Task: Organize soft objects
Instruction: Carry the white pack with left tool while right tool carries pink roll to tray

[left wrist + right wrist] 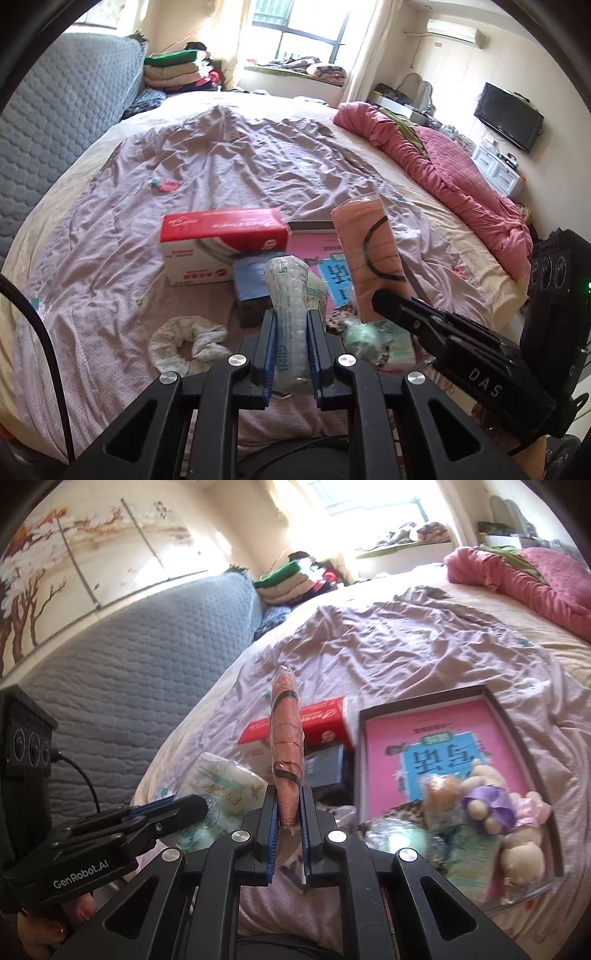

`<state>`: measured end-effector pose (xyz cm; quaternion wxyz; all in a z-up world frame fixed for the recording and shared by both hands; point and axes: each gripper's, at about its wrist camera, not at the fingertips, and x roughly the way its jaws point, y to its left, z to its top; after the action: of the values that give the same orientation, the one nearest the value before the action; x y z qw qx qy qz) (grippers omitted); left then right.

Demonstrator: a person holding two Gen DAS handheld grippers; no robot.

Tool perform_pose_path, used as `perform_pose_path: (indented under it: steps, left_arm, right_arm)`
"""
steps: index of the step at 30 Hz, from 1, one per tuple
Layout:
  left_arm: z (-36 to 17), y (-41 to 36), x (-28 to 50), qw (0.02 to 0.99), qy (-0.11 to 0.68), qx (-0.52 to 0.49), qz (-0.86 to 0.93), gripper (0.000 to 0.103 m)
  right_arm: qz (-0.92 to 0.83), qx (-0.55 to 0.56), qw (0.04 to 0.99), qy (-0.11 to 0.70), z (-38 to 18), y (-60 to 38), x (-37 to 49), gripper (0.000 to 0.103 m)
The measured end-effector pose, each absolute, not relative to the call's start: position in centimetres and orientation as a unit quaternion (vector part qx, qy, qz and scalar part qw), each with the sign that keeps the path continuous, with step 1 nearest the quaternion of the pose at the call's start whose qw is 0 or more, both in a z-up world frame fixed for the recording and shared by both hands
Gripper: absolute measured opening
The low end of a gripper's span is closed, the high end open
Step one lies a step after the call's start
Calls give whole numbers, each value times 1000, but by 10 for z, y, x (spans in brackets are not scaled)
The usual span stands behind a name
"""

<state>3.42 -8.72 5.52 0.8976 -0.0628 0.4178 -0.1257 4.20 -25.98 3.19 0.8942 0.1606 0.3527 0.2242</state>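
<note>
The left gripper (291, 328) is clenched on a clear packet of white tissues (290, 295), which stands up between its blue pads above the bed (221, 166). The right gripper (289, 812) pinches a thin pink packet (286, 738) wrapped in clear plastic, edge-on in its own view; the left wrist view shows the packet's broad face (369, 258), with a dark curved line printed across it.

Taking the red and white box (221, 243) as landmark: a dark blue box (251, 280) lies just in front of it, and a shallow tray (517, 723) with a pink printed bottom lies to its right. Only the right wrist view shows the tray's near end, where small plush bears (491, 805) are piled; one wears a purple ribbon. Only the left wrist view shows a crumpled white cloth (184, 343) lying on the mauve sheet (240, 147) in front of the box, to the left. A pink quilt (443, 166) is bunched along the bed's far right edge, well apart from the box.
</note>
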Motion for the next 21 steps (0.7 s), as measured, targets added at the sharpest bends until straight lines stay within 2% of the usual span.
perform_pose_path:
  steps: [21]
  left_arm:
    - [49, -180, 51, 881, 431, -32, -192, 16]
  right_arm:
    - [146, 215, 911, 321, 38, -358, 35, 11]
